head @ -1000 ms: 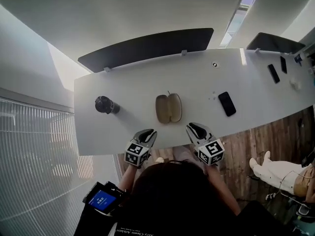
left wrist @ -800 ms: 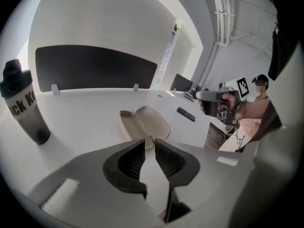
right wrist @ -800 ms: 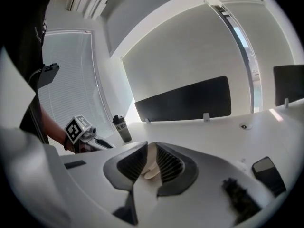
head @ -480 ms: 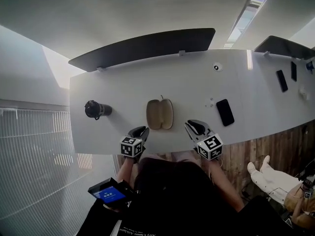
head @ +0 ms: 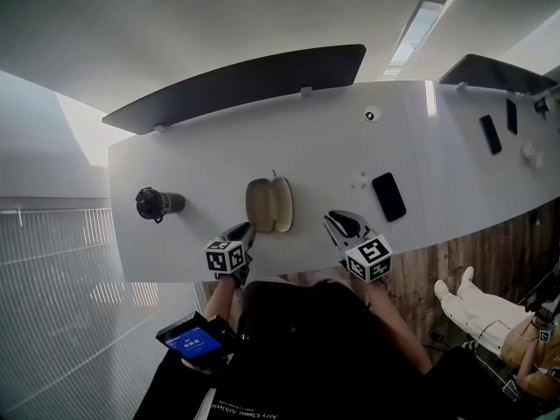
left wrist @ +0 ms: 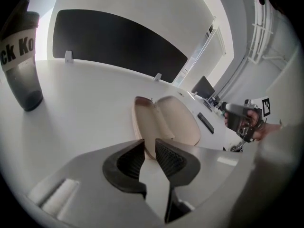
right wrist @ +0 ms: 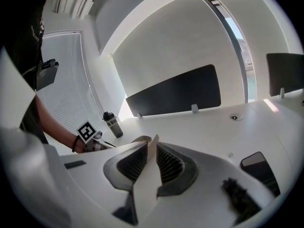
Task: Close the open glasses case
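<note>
View from above the white table (head: 332, 147), with both of my grippers at its near edge.

**Glasses case** (head: 269, 205): lies open near the middle of the table, both halves flat with their hollow sides up. The hinge line runs away from me between them. No glasses show inside.

**Left gripper** (head: 242, 231): just beside the near left corner of the case, not touching it. In the left gripper view my jaws are drawn close together with only a thin slit between the ribbed pads (left wrist: 172, 156). Nothing is held, and the left half of the case (left wrist: 166, 122) sits straight ahead of the slit.

**Right gripper** (head: 339, 223): near the case on its right side, clearly apart from it. In the right gripper view these jaws also stand almost together and empty. Only a tan sliver of the case shows past them.

**Other items:** a dark bottle (head: 156, 204) to the left and a black phone (head: 388, 196) to the right, both well apart from the case.

**Step in hand, as I judge it:** the approach, as neither half is lifted yet.

**Next move, as I judge it:** get a jaw tip under the outer rim of one half and swing it over the hinge onto the other. The second gripper should brace the resting half, since a light case on a smooth top will likely slide when pushed.
</note>
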